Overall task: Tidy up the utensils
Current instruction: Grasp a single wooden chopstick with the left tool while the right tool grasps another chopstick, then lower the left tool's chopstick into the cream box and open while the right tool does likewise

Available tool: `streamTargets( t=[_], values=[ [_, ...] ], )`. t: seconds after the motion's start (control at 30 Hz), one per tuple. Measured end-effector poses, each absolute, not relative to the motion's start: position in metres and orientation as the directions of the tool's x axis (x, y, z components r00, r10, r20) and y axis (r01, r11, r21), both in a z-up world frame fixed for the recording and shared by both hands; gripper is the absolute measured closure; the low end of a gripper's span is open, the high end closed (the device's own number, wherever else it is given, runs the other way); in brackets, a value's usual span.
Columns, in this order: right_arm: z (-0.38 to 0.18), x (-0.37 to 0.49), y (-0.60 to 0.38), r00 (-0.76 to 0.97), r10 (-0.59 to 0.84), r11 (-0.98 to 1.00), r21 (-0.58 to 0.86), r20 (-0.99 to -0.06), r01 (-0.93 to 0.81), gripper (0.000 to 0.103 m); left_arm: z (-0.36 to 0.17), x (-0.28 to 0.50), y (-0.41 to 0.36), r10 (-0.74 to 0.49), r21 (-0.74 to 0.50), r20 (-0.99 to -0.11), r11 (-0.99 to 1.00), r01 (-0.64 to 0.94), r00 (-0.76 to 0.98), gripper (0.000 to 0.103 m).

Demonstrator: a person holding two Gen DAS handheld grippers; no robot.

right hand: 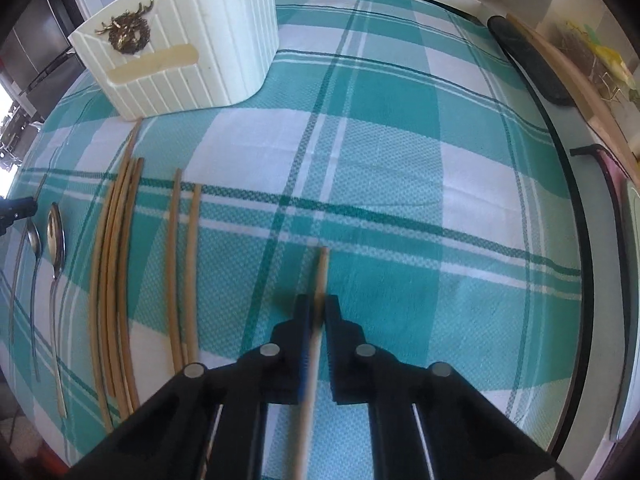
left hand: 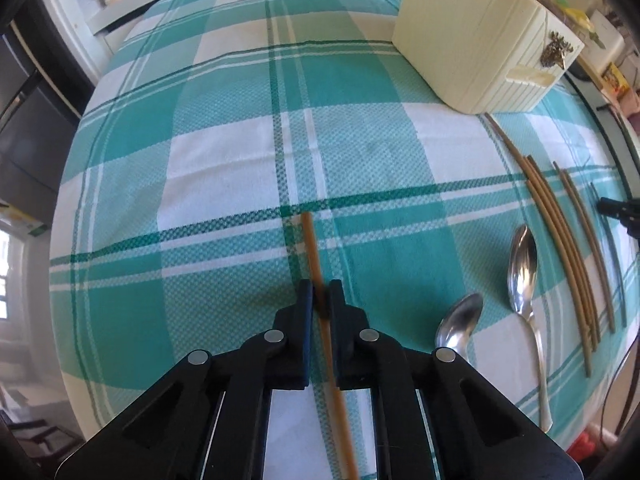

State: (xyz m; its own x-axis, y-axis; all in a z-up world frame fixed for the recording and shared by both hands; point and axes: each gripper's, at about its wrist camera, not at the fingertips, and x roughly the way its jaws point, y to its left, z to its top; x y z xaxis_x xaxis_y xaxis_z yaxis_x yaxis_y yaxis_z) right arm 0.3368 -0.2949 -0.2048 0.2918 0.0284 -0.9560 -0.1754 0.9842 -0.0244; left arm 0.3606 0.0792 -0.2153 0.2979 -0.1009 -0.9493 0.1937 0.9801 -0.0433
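The black two-finger left gripper [left hand: 320,294] has its jaws pinched tight on a thin brown wooden chopstick [left hand: 311,246], which runs between the pads and juts forward over the teal-and-white checked tablecloth [left hand: 224,184]. The black two-finger right gripper [right hand: 317,308] is clamped the same way on a second, paler wooden chopstick [right hand: 322,270]; motion blur at the pads makes the exact contact hard to read. Lying on the cloth between the two tools are a loose row of brown chopsticks [right hand: 120,264], a separate pair [right hand: 184,260] just beside them, and two silver metal spoons [left hand: 520,276]. The cream ribbed utensil holder [right hand: 192,36], with a brass stag emblem [right hand: 126,32], stands at the far end of the row
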Motion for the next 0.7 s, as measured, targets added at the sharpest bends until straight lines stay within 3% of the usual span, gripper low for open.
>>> streamTargets(
  t=[0.23, 0.7],
  values=[
    [-0.177, 0.322, -0.291, 0.381, 0.085, 0.986, 0.022, -0.921, -0.167, 0.097, -0.179, 0.340, 0.100, -0.208, -0.149, -0.889, 0.974, 0.171, 0.408, 0.099],
    [-0.036, 0.256, -0.294, 0.657, 0.160, 0.976, 0.020, -0.737, -0.215, 0.097, -0.038, 0.291, 0.115, -0.360, -0.213, -0.666, 0.931, 0.296, 0.653, 0.099]
  ],
)
